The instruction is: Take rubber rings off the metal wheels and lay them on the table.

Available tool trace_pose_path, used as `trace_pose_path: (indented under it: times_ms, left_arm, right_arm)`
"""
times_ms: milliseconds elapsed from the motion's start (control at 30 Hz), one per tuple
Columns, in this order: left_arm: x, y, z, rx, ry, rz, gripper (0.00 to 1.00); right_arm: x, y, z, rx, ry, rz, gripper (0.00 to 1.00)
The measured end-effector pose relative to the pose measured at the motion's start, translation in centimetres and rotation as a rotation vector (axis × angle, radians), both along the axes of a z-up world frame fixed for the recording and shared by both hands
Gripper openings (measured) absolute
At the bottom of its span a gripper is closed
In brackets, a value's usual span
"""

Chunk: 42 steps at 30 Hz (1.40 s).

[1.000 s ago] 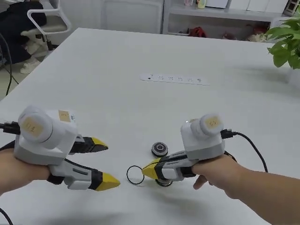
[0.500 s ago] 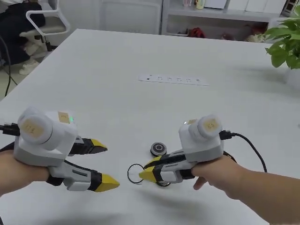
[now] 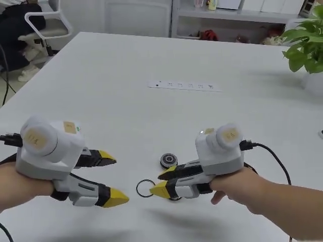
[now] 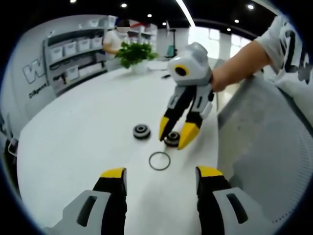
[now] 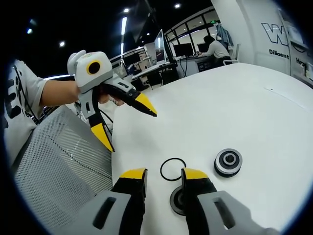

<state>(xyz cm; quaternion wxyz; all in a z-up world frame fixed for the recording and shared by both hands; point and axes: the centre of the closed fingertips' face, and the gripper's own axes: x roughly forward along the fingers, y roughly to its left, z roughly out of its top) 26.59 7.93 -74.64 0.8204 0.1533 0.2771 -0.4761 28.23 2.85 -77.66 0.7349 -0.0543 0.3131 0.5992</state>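
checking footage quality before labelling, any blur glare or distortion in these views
Head view: sharp, soft even light, faint shadows on the table. Left gripper view: strong fisheye curve at the table edge, metal wheel crisp. Right gripper view: table washed near white under a dark ceiling, right claw slightly soft up close.

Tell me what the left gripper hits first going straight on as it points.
Probably the loose rubber ring on the table, straight ahead of the left gripper's open jaws; the right gripper lies beyond. How high the jaws ride is unclear, so they might pass over the ring.
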Motion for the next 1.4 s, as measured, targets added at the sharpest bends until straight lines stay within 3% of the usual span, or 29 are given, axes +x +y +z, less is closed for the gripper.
trace_pose_path:
  times_ms: [733, 1400]
  left_arm:
    - [1.2, -1.3, 0.7, -0.002, -0.015, -0.02, 0.57]
    - [2.6, -3.7, 0.2, -0.006, -0.013, -0.056, 0.53]
  right_arm:
    - [1.9, -3.2, 1.1, 0.034, -0.025, -0.07, 0.29]
    - [2.1, -5.2, 0.2, 0.039, -0.018, -0.092, 0.3]
